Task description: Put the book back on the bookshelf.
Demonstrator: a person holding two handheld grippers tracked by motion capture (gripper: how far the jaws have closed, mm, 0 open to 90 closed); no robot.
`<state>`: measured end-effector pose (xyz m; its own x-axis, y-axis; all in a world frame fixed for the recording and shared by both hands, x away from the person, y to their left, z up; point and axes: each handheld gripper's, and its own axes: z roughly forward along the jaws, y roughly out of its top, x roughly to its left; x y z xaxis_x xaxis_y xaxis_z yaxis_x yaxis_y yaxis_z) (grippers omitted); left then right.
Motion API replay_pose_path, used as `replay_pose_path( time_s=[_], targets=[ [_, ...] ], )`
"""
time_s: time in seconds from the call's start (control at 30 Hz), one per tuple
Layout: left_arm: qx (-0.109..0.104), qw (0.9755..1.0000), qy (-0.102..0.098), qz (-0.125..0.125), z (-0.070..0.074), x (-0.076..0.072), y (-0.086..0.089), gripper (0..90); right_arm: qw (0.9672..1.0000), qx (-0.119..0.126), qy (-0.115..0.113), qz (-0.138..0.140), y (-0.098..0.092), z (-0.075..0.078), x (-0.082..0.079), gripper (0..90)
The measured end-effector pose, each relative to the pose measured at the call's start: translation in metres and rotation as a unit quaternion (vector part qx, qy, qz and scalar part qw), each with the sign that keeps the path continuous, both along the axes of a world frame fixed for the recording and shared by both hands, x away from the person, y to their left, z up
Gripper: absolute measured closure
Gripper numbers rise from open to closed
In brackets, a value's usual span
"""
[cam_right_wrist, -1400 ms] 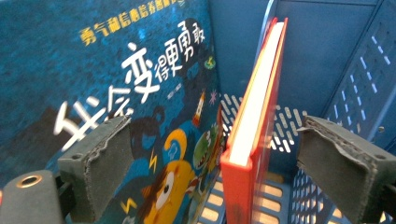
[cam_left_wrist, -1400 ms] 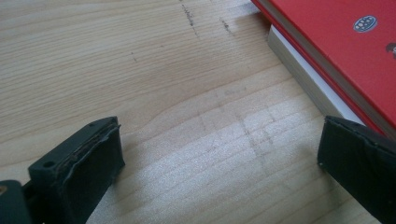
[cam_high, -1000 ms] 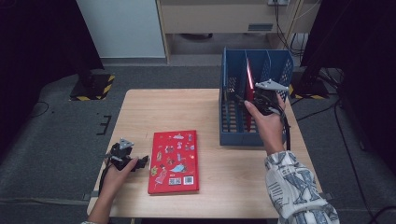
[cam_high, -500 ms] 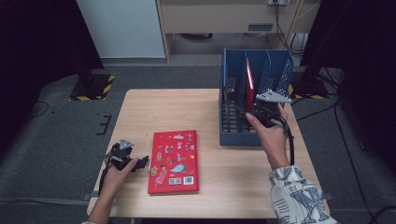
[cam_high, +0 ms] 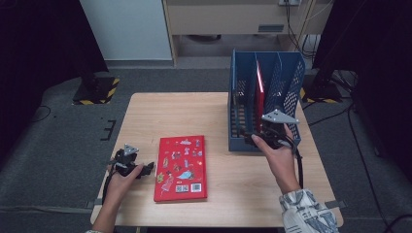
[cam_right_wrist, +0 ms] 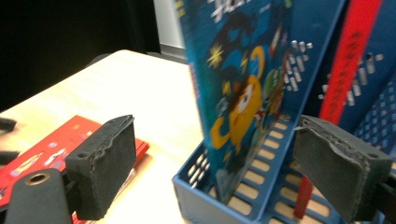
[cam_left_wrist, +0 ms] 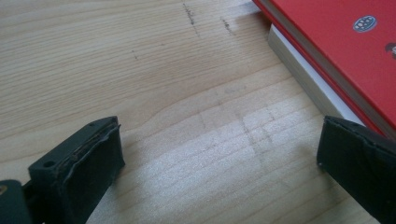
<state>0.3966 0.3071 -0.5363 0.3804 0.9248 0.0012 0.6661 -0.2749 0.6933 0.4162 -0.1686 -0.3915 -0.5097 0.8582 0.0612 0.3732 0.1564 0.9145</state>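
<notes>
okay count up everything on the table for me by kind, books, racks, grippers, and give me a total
Books: 3 (red book flat on the table; blue picture book and red upright book standing in the rack)
Blue file rack: 1
Grippers: 2 (left gripper, right gripper, both open)
Total: 6

On the table (cam_high: 214, 109): book (cam_high: 180, 168) lying flat near the front edge, at six o'clock of centre. File rack (cam_high: 291, 92) at three o'clock, on the right edge. In the rack, two upright books (cam_high: 259, 97), each in its own slot.
</notes>
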Motion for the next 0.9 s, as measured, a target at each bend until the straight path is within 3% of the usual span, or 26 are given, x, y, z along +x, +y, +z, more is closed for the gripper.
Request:
replay_pose_path(
  time_s=[0.4,0.53,0.67,0.9],
  targets=[
    [0.000,1.0000,0.003,-0.004,0.001,-0.002,0.003,0.7,0.9984,0.016,0.011,0.052,0.009,-0.029,-0.026,12.9],
    [0.000,1.0000,-0.002,0.006,0.004,-0.002,0.006,7.2,0.9965,0.025,0.018,0.078,0.015,-0.037,-0.034,12.5],
    [-0.016,0.9997,-0.006,0.015,0.006,-0.004,0.010,8.6,0.9938,0.019,0.029,0.106,0.024,-0.048,-0.041,12.0],
    [-0.045,0.9987,-0.019,0.016,0.012,-0.013,0.005,8.9,0.9912,0.003,0.052,0.122,0.041,-0.064,-0.044,11.8]
  ],
)
